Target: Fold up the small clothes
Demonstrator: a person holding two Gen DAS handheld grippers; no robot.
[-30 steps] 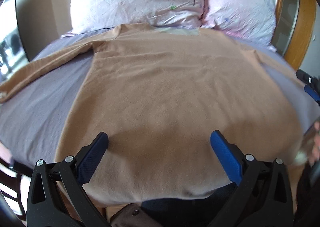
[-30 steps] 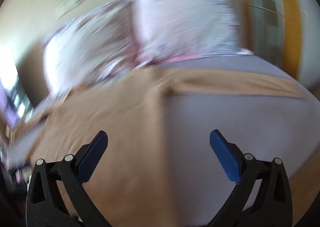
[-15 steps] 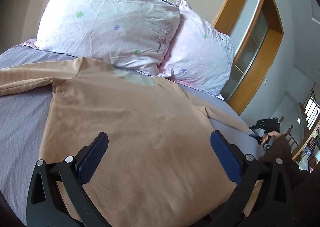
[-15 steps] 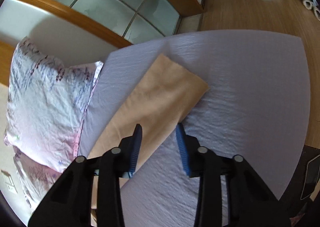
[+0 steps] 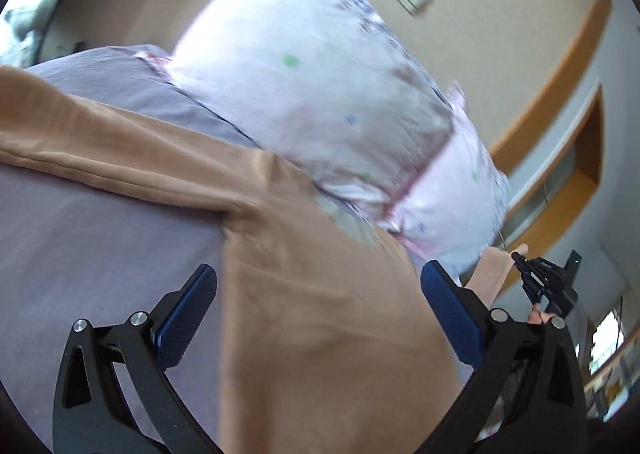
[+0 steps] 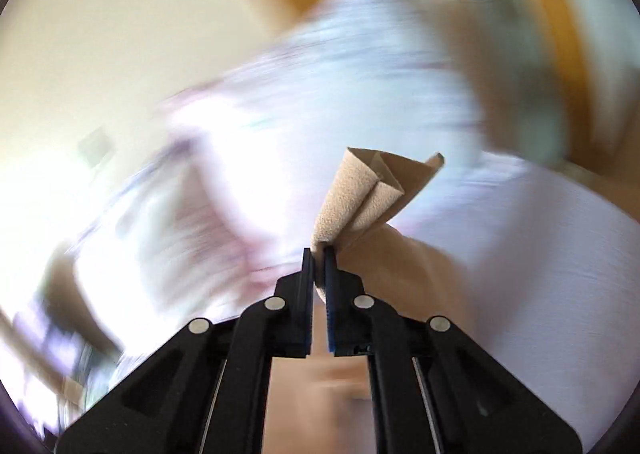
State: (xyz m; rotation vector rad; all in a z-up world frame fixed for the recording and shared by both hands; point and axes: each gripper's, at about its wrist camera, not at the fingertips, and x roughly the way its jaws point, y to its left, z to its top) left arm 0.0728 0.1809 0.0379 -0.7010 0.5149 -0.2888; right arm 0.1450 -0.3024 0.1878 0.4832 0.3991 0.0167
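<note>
The tan shirt (image 5: 320, 294) is lying spread across the purple bedsheet (image 5: 100, 246), its collar touching the pillows (image 5: 320, 93) at the far edge, one sleeve stretching left. The left gripper (image 5: 316, 314) is hovering spread wide over the shirt. The right gripper (image 6: 318, 274) is pinching the right sleeve's cuff (image 6: 372, 193), lifting it off the sheet.
</note>
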